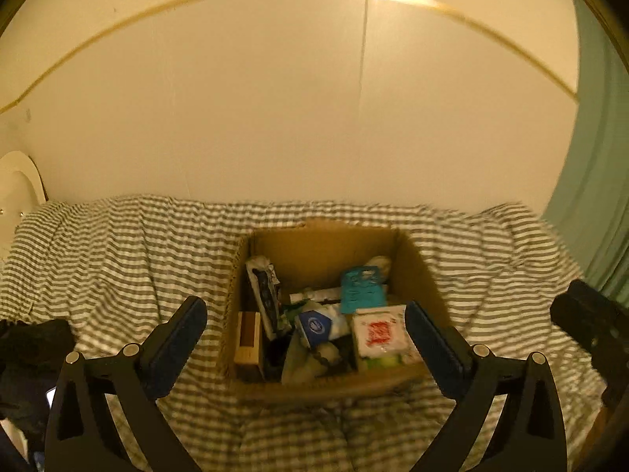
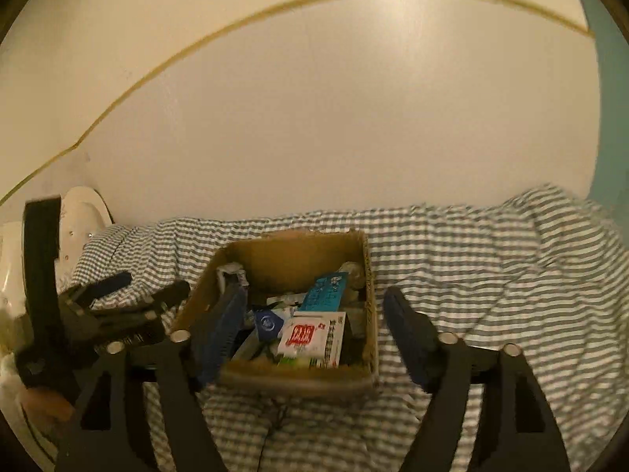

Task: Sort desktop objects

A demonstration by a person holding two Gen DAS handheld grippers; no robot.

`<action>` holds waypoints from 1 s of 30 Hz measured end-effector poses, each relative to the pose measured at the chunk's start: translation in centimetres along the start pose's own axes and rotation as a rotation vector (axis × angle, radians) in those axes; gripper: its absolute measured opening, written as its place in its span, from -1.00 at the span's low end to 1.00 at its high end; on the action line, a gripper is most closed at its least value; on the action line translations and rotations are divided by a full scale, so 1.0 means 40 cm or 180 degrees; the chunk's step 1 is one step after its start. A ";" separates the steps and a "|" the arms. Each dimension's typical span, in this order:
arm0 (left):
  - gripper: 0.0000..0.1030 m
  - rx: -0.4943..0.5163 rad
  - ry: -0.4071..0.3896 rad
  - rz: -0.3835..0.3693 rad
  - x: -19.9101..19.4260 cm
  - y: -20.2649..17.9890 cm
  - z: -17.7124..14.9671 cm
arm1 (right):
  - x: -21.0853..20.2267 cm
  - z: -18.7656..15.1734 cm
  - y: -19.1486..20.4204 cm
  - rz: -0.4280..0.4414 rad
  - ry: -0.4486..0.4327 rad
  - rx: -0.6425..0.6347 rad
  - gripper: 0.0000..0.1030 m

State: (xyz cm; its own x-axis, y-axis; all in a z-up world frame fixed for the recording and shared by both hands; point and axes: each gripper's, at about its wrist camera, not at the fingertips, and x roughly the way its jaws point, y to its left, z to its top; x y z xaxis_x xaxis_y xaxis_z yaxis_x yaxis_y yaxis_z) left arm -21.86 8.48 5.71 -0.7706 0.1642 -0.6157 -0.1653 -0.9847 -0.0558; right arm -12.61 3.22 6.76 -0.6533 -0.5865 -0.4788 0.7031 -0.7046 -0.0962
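Spread left gripper (image 1: 306,338), unreadable red-printed packet (image 1: 378,334), cardboard box (image 1: 326,244)

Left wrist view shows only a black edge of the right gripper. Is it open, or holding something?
Observer: The right gripper is open and empty. In its own view one finger overlaps the left wall of the cardboard box, and the other lies to the right of it.
Operator: How does my left gripper look from there?
Observer: The left gripper is open and empty, over the striped cloth to the left of the box.
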 end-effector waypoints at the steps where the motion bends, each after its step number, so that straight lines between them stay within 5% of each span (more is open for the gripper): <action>1: 1.00 0.0024 -0.0046 0.0013 -0.040 0.000 -0.003 | -0.047 -0.003 0.009 -0.0010 -0.0028 0.0002 0.53; 3: 1.00 0.0107 -0.0151 -0.0025 -0.117 -0.002 -0.019 | -0.119 -0.016 0.030 -0.0051 -0.0065 -0.0007 0.72; 7: 1.00 0.0235 -0.0182 -0.0105 -0.194 0.000 -0.058 | -0.234 -0.069 0.082 -0.0158 -0.0039 -0.0168 0.76; 11: 1.00 0.0282 -0.0125 0.0146 -0.212 0.018 -0.123 | -0.274 -0.105 0.124 -0.0303 -0.0089 -0.0224 0.79; 15: 1.00 -0.0119 -0.0140 0.0100 -0.180 0.078 -0.275 | -0.283 -0.174 0.132 -0.0397 -0.0281 0.0038 0.80; 17: 1.00 -0.0333 -0.0080 -0.0008 -0.151 0.103 -0.332 | -0.272 -0.235 0.120 -0.0384 -0.0409 0.0261 0.84; 21: 1.00 -0.0322 0.0173 -0.0051 -0.095 0.112 -0.377 | -0.183 -0.309 0.120 -0.0634 -0.0144 0.0208 0.84; 30: 1.00 -0.0054 -0.0041 0.0150 -0.067 0.076 -0.390 | -0.096 -0.346 0.125 -0.0729 0.0036 0.0076 0.84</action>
State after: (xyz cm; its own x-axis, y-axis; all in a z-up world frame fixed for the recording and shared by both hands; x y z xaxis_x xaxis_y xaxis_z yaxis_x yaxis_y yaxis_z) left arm -10.70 4.14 -5.07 -0.7853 0.1183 -0.6078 -0.1183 -0.9922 -0.0403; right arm -2.69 7.47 -3.96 -0.7918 -0.4056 -0.4566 0.5297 -0.8282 -0.1829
